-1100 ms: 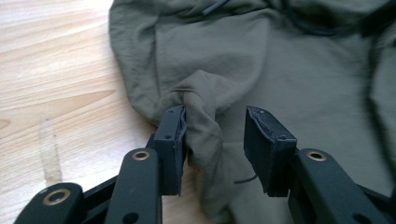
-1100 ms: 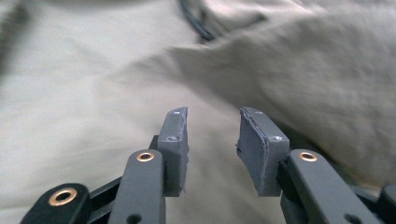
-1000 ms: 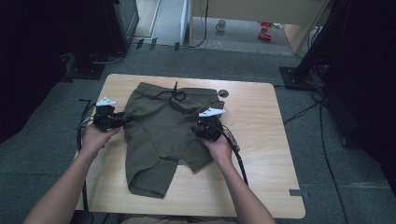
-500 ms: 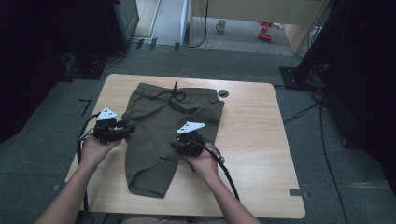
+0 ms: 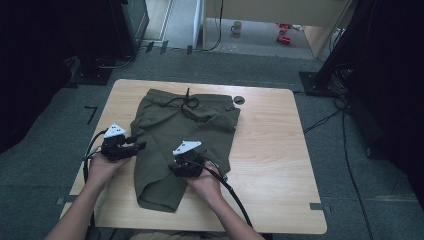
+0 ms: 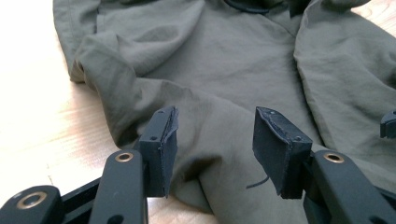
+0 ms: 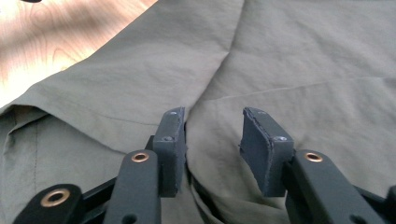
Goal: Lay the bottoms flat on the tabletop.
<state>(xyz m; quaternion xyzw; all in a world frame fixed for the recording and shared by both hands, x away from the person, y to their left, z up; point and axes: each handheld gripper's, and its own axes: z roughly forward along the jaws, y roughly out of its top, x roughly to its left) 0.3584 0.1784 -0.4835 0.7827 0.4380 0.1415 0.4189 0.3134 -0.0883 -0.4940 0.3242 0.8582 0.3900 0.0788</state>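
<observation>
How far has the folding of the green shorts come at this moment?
Done: the shorts lie on the table with one side doubled over the other, legs stacked. In hand: the left gripper sits at the left edge and the right gripper over the leg, both with open jaws, gripping nothing. Left: probably folding the legs up toward the waistband.

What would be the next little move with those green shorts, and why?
Probably close the right tool on the fold of the green shorts under it. Both tools' jaws stand open with nothing pinched; the left tool sits at the shorts' edge, and the cloth lies half folded on the table.
</observation>
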